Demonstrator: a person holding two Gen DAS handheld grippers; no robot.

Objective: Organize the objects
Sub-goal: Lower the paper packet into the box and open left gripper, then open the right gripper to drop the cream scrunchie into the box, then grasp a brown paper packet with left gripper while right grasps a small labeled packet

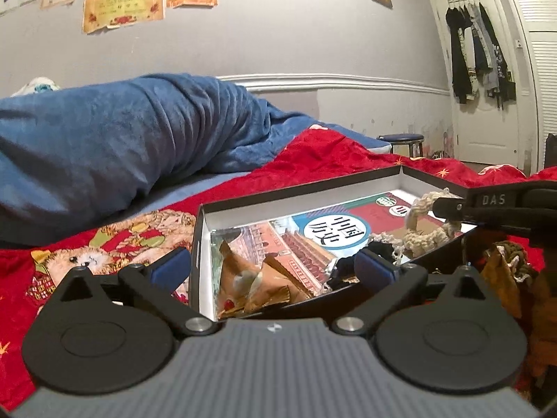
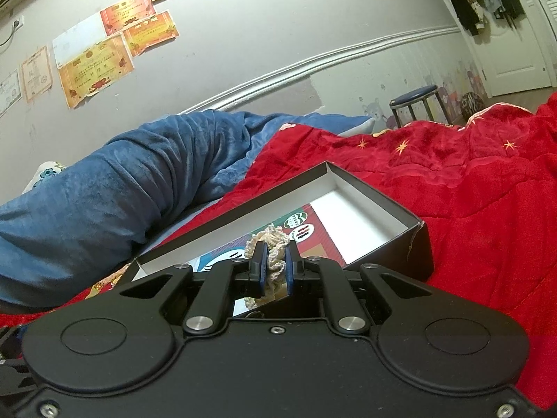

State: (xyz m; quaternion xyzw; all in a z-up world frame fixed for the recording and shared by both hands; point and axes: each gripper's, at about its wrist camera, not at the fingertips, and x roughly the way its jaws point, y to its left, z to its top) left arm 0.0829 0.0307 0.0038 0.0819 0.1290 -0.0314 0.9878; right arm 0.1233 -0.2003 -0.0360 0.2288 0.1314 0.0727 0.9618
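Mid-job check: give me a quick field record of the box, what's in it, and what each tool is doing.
surface: red quilt on a bed, blue blanket behind
container: open black box, white inside
contents: picture book flat on the bottom, brown wrappers at the near end
left tool: open, empty, over the box's near end
right tool: shut on cream crochet piece, above the box
crochet piece: not yet released

Red star-patterned quilt; blue blanket; black box.
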